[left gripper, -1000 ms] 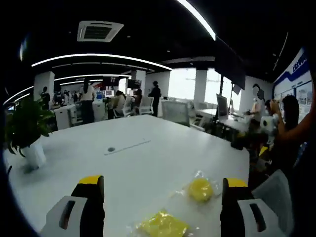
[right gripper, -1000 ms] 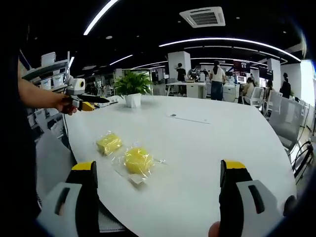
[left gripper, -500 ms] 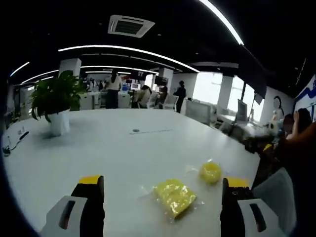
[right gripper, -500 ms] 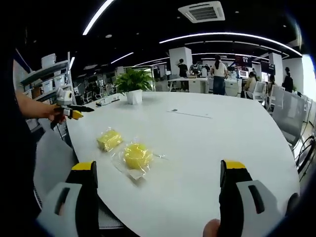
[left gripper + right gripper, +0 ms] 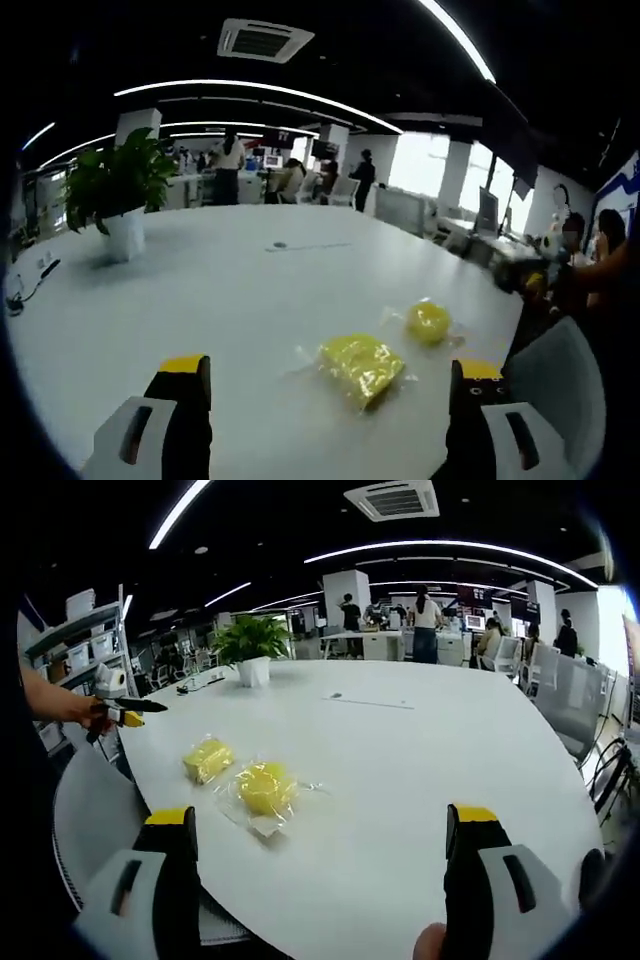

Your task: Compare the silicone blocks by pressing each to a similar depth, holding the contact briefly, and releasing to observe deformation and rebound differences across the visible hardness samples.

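Two yellow silicone blocks in clear bags lie on the white table (image 5: 200,300). In the left gripper view the squarish block (image 5: 362,366) sits just ahead between my jaws, and the round block (image 5: 428,322) lies beyond it to the right. My left gripper (image 5: 330,367) is open, above the table, touching nothing. In the right gripper view the squarish block (image 5: 208,759) and the round block (image 5: 264,786) lie ahead to the left. My right gripper (image 5: 322,816) is open and holds nothing. The left gripper (image 5: 122,713), held by a hand, hovers off the table's left edge.
A potted plant (image 5: 118,195) (image 5: 250,645) stands far back on the table. A round cable port (image 5: 279,245) marks the table's middle. Grey chairs (image 5: 560,390) (image 5: 95,810) stand at the near table edge. Several people and desks fill the office behind.
The left gripper view has swung from the blocks at its bottom edge to both lying ahead, and the plant has come closer to centre. In the right gripper view the left gripper has drifted left. Both stay open.
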A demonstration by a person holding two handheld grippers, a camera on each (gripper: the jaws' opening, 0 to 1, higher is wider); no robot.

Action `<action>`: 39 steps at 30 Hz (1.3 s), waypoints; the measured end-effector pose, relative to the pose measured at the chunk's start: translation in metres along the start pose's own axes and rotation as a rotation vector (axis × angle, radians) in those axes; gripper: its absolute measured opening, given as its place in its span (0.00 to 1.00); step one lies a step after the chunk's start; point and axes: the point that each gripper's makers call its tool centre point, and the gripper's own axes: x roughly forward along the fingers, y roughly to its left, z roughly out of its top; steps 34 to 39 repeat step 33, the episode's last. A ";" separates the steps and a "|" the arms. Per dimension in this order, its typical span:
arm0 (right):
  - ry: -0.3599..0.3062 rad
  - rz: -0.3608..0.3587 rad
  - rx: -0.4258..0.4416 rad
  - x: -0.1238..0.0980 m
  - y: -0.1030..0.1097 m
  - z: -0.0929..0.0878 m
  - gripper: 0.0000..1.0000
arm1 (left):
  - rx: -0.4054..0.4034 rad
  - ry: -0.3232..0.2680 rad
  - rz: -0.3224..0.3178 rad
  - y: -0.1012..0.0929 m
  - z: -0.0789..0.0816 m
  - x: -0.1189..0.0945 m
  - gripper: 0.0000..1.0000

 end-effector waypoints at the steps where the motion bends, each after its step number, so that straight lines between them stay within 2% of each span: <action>1: 0.003 -0.002 0.001 0.000 0.001 0.000 0.97 | -0.010 -0.001 -0.002 0.002 0.001 0.000 1.00; 10: 0.019 0.003 -0.007 0.000 0.009 -0.003 0.97 | -0.011 -0.005 -0.018 -0.002 -0.005 -0.007 1.00; 14: 0.057 0.007 -0.041 0.002 0.010 -0.011 0.97 | -0.026 0.007 -0.011 0.002 -0.016 -0.010 1.00; 16: 0.057 0.008 -0.044 0.002 0.009 -0.011 0.97 | -0.037 0.002 -0.010 0.000 -0.015 -0.012 1.00; 20: 0.035 -0.011 0.025 0.000 0.004 -0.007 0.97 | -0.060 -0.007 0.000 0.000 -0.015 -0.013 1.00; 21: 0.031 0.002 0.049 0.000 0.004 -0.007 0.97 | -0.062 -0.007 0.005 0.001 -0.015 -0.014 1.00; 23: 0.034 -0.013 0.041 -0.001 0.003 -0.006 0.97 | -0.049 0.000 0.017 0.003 -0.015 -0.014 1.00; 32: 0.039 -0.014 -0.001 -0.004 0.006 -0.007 0.97 | -0.061 -0.008 -0.002 0.002 -0.004 -0.013 1.00; 39: 0.044 -0.012 -0.002 -0.004 0.007 -0.008 0.97 | -0.064 -0.008 -0.004 0.001 -0.004 -0.013 1.00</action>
